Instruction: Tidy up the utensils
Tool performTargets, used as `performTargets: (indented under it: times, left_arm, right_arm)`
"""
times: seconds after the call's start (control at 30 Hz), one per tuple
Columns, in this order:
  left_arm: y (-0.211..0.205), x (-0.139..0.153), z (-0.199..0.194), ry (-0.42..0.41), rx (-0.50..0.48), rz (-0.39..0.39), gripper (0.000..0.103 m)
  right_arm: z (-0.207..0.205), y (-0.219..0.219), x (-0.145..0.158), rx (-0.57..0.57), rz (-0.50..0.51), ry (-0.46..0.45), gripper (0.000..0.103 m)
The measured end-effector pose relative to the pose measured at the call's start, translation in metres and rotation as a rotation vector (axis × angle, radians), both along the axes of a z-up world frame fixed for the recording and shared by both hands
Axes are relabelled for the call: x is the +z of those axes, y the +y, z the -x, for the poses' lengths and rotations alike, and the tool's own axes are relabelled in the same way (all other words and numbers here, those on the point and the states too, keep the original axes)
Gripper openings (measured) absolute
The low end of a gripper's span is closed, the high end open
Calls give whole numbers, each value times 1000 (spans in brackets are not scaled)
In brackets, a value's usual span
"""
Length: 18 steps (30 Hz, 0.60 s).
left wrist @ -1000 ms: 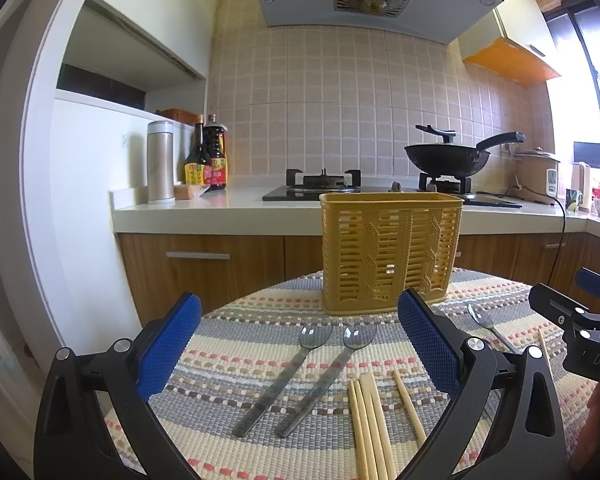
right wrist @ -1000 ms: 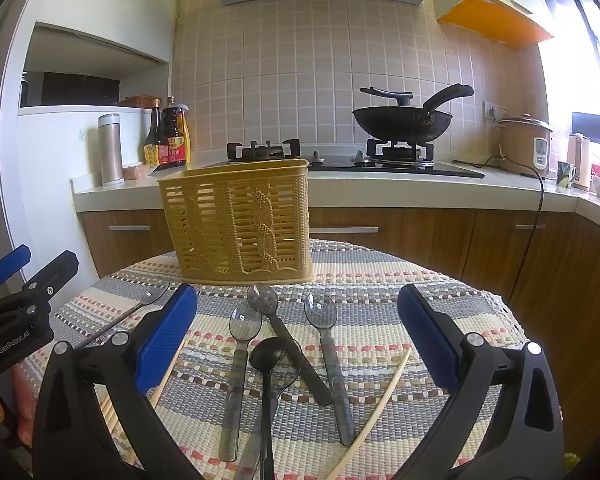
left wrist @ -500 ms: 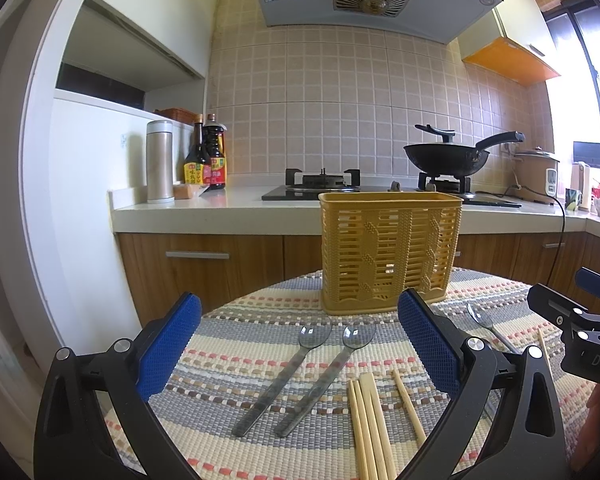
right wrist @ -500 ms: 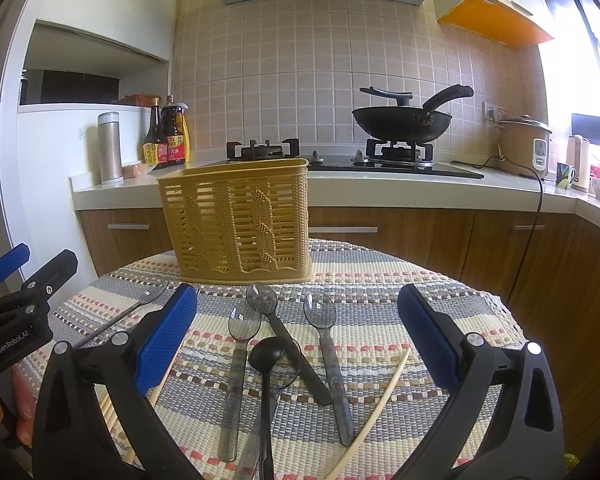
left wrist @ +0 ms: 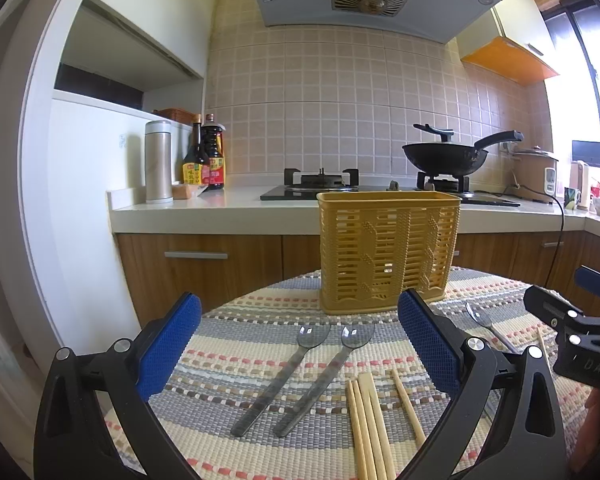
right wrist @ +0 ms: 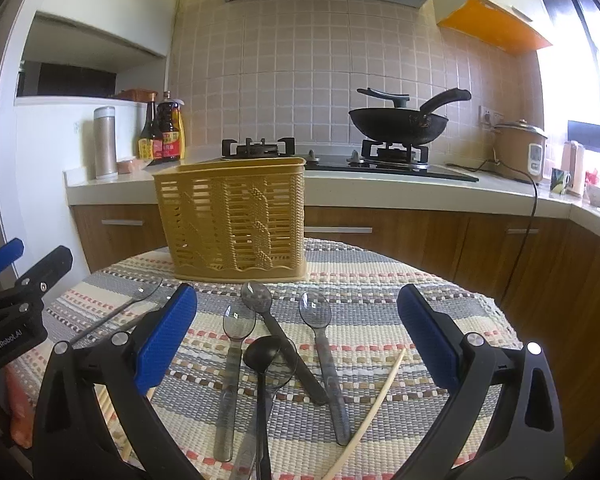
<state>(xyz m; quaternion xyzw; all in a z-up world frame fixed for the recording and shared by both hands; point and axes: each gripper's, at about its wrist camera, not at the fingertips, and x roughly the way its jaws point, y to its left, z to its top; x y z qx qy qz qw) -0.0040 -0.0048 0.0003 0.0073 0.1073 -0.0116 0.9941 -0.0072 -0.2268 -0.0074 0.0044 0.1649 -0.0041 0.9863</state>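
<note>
Now your left claw [left wrist: 298, 344] is released above two clear spoons [left wrist: 296, 372] and chopsticks [left wrist: 366, 420], before the yellow basket [left wrist: 388, 252]. From your right view, the right claw [right wrist: 296, 340] is released too, over several spoons [right wrist: 276, 352] on the worktop [right wrist: 380, 296].

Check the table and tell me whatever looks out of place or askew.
Nothing is spilled or broken. In the right wrist view the spoons lie in a crossed heap, the black ladle lying on them. One chopstick lies alone, slanted, apart from the bundle in the left wrist view. The yellow basket stands upright. Both grippers hold nothing.
</note>
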Motion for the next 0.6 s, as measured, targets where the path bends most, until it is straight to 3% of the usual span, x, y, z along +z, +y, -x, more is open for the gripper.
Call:
performTargets:
  times: [0.17,0.33,0.47,0.6]
  left_arm:
    - [0,-1,-2,13,-2,7,95]
    - [18,2,-12,80,-54,91,95]
    - [41,12,-36,211,-170,82,87]
    - [52,19,-81,400,-273,12,77]
  right_arm:
    - [0,6,1,-27,40,16,96]
    - [-8,2,0,-104,58,84,96]
    - [-23,-12,-4,-72,-53,195,96]
    - [-46,-18,8,-34,-7,257,96]
